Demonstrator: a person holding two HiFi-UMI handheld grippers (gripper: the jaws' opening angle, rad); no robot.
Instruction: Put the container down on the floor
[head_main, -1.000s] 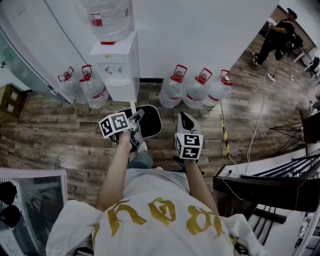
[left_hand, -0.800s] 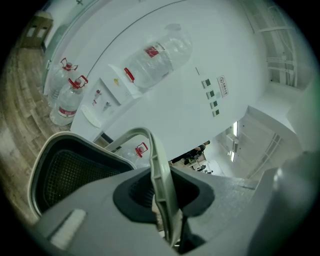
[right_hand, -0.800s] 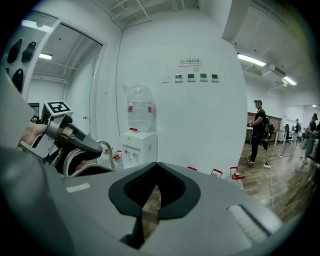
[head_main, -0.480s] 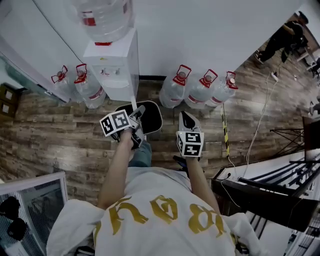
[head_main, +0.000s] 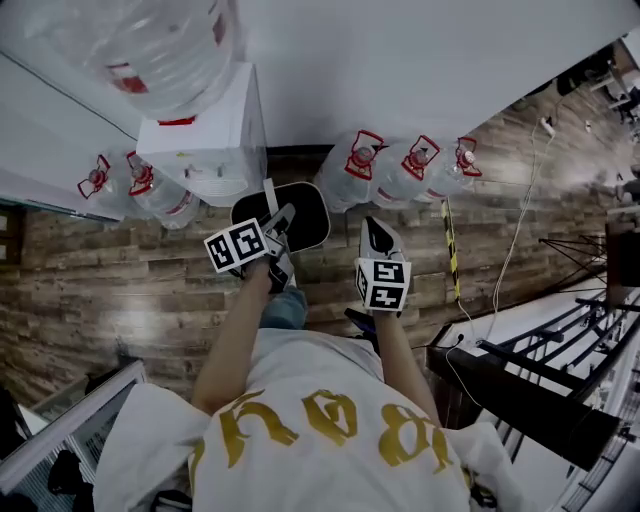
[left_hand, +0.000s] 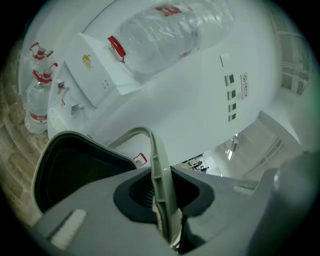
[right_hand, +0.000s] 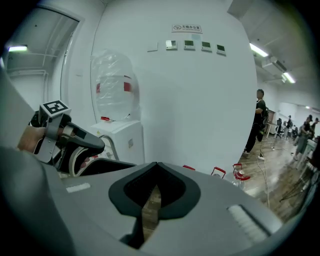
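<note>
A black open-topped container (head_main: 298, 213) with a pale grey bail handle (head_main: 268, 196) hangs above the wooden floor in front of the water dispenser. My left gripper (head_main: 277, 238) is shut on that handle. In the left gripper view the handle (left_hand: 158, 165) runs upright between the jaws, and the container's dark mouth (left_hand: 75, 167) lies to the left. My right gripper (head_main: 377, 240) hovers just right of the container, shut with nothing in it. In the right gripper view its jaws (right_hand: 149, 201) meet with only a thin slit between them, and the container (right_hand: 107, 167) shows at the left.
A white water dispenser (head_main: 212, 150) with a big bottle on top stands against the wall. Large water bottles (head_main: 352, 172) stand on the floor on both sides of it. A cable (head_main: 515, 250) and a black rack (head_main: 540, 385) lie to the right.
The view has swung, so the dispenser sits higher and further left. Both grippers keep nearly the same places, and the left one still holds the container's handle.
</note>
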